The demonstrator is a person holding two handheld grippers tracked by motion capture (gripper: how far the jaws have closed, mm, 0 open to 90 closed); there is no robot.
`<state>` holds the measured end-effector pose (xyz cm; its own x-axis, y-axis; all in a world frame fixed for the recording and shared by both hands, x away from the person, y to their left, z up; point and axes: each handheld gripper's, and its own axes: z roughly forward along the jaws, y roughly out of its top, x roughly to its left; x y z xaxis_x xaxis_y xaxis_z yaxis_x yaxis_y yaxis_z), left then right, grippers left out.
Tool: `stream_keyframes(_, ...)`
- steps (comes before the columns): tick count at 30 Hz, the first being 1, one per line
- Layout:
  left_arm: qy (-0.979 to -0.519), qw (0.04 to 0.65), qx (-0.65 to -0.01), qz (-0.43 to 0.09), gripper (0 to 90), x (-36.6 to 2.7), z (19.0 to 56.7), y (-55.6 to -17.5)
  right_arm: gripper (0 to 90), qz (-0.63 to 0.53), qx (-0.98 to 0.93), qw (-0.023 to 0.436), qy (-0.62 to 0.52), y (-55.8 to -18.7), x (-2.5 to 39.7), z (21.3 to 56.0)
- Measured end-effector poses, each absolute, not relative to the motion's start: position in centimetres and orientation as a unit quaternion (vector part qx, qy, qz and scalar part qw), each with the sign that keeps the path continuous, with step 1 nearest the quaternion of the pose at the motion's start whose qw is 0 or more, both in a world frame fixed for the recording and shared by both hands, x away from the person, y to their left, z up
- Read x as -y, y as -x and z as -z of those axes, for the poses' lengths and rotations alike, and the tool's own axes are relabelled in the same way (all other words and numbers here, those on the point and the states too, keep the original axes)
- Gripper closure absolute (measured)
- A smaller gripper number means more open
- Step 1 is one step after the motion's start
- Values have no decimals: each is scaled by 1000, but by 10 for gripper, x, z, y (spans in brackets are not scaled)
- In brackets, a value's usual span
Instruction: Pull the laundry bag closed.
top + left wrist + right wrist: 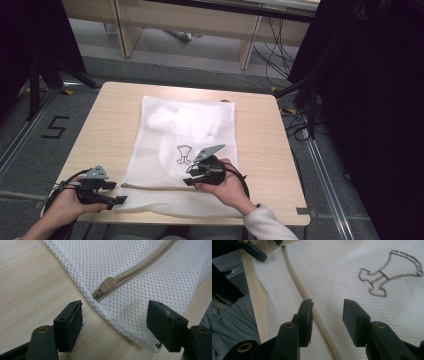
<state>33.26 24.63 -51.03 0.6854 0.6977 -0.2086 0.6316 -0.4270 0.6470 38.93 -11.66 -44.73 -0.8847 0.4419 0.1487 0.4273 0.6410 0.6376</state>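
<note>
Both grippers were open and empty over the white mesh bag [185, 150] lying flat on the table [100, 125], left gripper [113, 322] lined up on the zipper pull [108, 284], right gripper [327, 315] above the zipper [297, 282]; next move probably needs pinching the pull.

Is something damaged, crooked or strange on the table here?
Nothing stands out. The white mesh bag lies flat on the table, its zipper shut with the pull at the end.
</note>
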Motion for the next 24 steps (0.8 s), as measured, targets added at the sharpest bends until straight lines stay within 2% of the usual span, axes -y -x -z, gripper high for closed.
stream_keyframes(24, -845, 364, -388, -47, 287, -245, 511, -332, 701, -345, -924, -3, -165, -395, 11, 450)
